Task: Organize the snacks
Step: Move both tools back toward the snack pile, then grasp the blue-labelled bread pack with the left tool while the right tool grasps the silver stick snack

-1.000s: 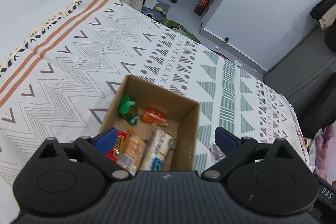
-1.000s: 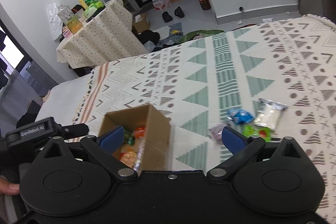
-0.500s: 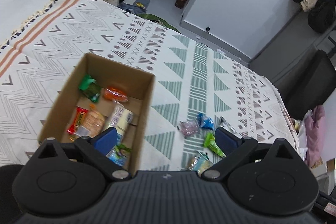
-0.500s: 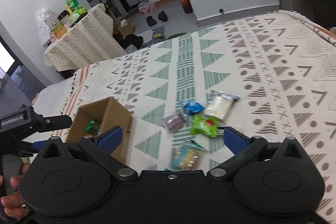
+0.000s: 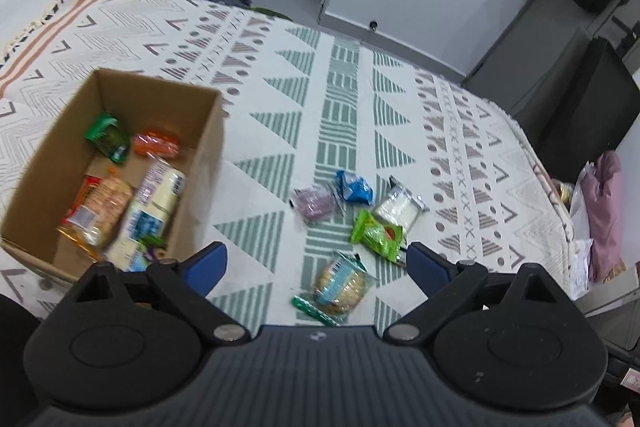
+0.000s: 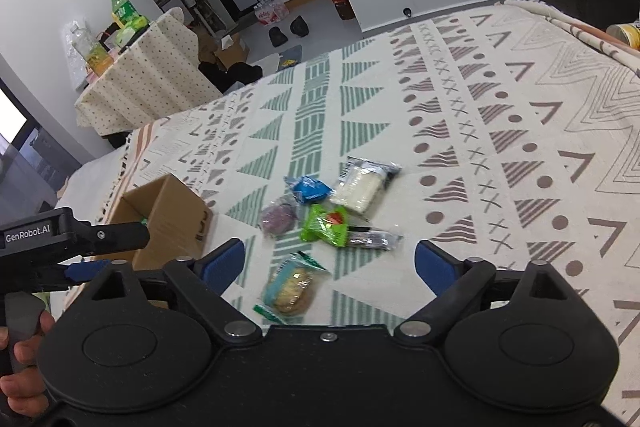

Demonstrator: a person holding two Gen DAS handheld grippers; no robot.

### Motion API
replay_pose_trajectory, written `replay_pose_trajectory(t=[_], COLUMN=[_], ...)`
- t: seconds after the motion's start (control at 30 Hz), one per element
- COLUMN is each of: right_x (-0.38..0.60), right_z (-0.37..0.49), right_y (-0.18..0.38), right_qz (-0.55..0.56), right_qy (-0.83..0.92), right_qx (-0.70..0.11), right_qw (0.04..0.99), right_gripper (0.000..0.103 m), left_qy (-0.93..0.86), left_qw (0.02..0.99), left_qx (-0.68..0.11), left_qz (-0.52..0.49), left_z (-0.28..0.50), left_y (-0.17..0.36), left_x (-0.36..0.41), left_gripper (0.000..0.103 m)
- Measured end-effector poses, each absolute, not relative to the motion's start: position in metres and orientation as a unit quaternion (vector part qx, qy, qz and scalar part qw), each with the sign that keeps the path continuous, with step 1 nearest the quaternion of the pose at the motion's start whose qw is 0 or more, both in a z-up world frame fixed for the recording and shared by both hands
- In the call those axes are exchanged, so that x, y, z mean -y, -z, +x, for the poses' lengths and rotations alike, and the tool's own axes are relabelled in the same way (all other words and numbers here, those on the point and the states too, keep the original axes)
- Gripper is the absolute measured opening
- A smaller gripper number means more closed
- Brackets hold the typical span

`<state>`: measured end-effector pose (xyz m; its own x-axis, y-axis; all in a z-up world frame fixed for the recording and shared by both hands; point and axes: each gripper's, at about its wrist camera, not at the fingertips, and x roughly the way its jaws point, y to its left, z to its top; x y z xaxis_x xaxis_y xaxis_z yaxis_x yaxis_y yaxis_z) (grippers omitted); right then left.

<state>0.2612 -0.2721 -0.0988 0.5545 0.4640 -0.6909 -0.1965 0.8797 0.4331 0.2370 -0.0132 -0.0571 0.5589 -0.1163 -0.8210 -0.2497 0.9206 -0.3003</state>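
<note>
The snacks (image 5: 352, 211) lie in a loose cluster on a patterned bedspread (image 5: 460, 131), just right of the open box (image 5: 204, 163) that holds more packets. The cracker pack (image 5: 340, 283) lies nearest, its long axis running toward the green pack (image 5: 376, 233) beyond. The left gripper (image 5: 316, 263) and right gripper (image 6: 328, 261) hover above, jaws spread wide and empty. Beyond the bed: a grey floor, shoes (image 6: 288, 29), a draped table (image 6: 144, 83).
</note>
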Motion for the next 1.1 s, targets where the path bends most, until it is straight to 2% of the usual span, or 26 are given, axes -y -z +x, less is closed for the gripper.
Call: replay_pose_trajectory(t=[0.07,0.37,0.6,1.0,1.1], right_x=[0.276,0.287,0.293,0.285,0.279], right_z=[0.264,0.281,0.295,0.322,0.33], right_y=[0.104,0.129,0.149,0.169,0.171], right_qz=[0.153,0.161,0.171,0.155,0.151], right_qy=[-0.194,-0.211,-0.21,-0.229,-0.234], right_qx=[-0.436,-0.458,-0.481,-0.497,-0.499], right_qw=[0.865,0.849,0.834,0.822,0.82], right_gripper=[0.083,0.07,0.065,0.062,0.062], left_qy=[-0.037,-0.031,-0.03,-0.027,-0.031], left_qw=[0.858,0.837,0.817,0.801,0.805], left_qx=[-0.475,-0.517,-0.55,-0.584,-0.581], left_qz=[-0.193,-0.18,-0.169,-0.133,-0.116], left_z=[0.241,0.26,0.275,0.299,0.302], left_y=[0.065,0.111,0.145,0.188,0.188], left_x=[0.021,0.046,0.058,0.074,0.076], left_gripper=[0.095,0.085,0.081,0.077,0.061])
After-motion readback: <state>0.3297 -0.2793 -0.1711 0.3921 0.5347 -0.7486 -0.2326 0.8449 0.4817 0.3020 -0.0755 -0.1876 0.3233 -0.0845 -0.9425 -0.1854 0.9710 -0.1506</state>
